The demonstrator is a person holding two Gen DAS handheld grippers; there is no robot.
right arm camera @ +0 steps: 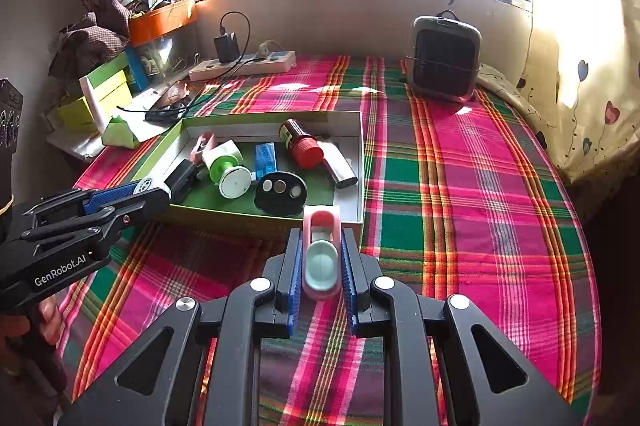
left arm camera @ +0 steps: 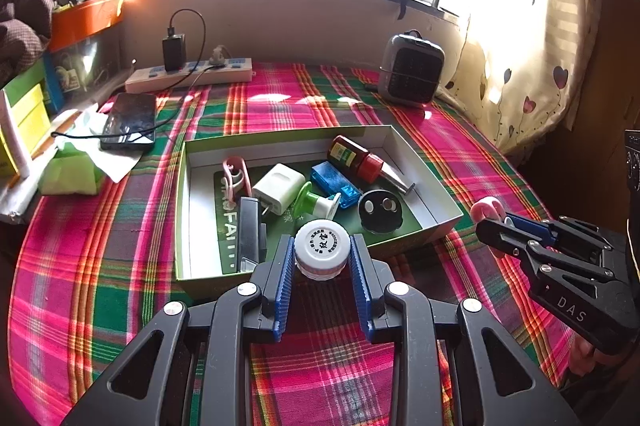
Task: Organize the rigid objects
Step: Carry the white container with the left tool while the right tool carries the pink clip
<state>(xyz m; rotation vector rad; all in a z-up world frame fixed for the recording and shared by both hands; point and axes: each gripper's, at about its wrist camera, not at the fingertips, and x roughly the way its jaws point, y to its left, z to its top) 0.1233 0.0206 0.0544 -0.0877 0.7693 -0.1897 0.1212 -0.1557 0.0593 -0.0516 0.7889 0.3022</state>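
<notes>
My left gripper (left arm camera: 322,254) is shut on a small white-capped jar (left arm camera: 322,240), held just in front of the near wall of a shallow green-and-white box (left arm camera: 182,194). My right gripper (right arm camera: 321,258) is shut on a pink clip with a pale green insert (right arm camera: 321,258), near the box's (right arm camera: 362,162) front right corner. Inside the box lie a red-capped brown bottle (left arm camera: 354,156), a blue case (left arm camera: 335,182), a white charger (left arm camera: 279,186), a green-and-white spool (left arm camera: 316,204), a black round lid (left arm camera: 380,212), a black stapler (left arm camera: 250,234) and a pink clip (left arm camera: 236,174).
A plaid cloth (right arm camera: 460,186) covers the table. A small grey heater (left arm camera: 410,68) stands at the back right, a power strip (left arm camera: 188,74) with a charger at the back left. A phone (left arm camera: 130,122), tissue and boxes (left arm camera: 24,114) crowd the left edge. Curtain (right arm camera: 580,66) hangs right.
</notes>
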